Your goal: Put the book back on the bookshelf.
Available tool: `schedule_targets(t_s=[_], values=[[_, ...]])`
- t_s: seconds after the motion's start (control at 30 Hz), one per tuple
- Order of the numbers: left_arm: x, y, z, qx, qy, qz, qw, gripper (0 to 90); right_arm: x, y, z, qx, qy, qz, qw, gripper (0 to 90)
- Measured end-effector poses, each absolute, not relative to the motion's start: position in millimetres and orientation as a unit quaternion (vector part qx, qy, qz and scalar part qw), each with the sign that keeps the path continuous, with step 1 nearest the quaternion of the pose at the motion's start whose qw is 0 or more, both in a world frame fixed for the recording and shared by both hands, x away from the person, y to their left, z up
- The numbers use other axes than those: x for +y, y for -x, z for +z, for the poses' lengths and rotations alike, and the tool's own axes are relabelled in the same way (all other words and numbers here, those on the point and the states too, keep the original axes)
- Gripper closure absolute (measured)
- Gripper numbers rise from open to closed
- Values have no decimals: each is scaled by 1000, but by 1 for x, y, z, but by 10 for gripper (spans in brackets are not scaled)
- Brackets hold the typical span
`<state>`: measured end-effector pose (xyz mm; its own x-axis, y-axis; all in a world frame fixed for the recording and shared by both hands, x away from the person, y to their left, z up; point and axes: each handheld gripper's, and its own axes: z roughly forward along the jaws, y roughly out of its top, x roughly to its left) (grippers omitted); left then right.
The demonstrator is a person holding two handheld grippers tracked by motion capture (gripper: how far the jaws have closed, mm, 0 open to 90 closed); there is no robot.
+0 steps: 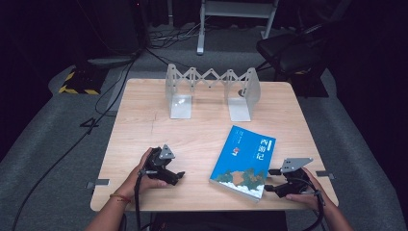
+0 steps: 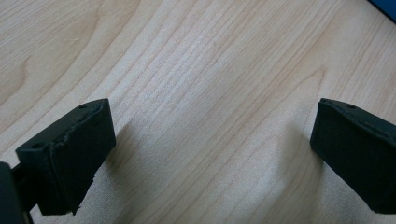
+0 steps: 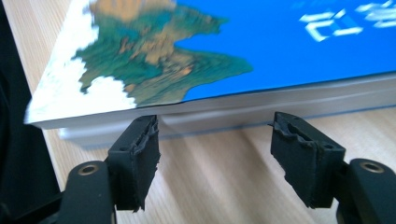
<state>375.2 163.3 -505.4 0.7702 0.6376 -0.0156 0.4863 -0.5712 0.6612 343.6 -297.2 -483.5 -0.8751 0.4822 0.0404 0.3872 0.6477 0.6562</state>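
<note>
A blue paperback book (image 1: pixel 245 161) with a landscape picture and white characters on its cover lies flat on the wooden table (image 1: pixel 144 130), right of the middle near the front edge. My right gripper (image 1: pixel 270 179) sits just right of the book's near right corner. In the right gripper view its jaws stand open (image 3: pixel 215 149), tips up against the page edge of the book (image 3: pixel 261 42), one to each side, with only bare table between them. My left gripper (image 1: pixel 179 177) rests on the table left of the book, open (image 2: pixel 212 154) over bare wood.
An expandable white metal book rack (image 1: pixel 211 79) with two upright ends stands at the table's back edge. A dark chair (image 1: pixel 293 48) and cables are on the floor behind. A corner of the book (image 2: pixel 385 7) peeks in at the top right of the left gripper view.
</note>
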Motion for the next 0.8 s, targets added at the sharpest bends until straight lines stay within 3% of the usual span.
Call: schedule_targets(t_s=[0.8], values=[[156,-371,-504,319,-883,110,326,7,-295,-339,-480,907,-229,350,49,313]])
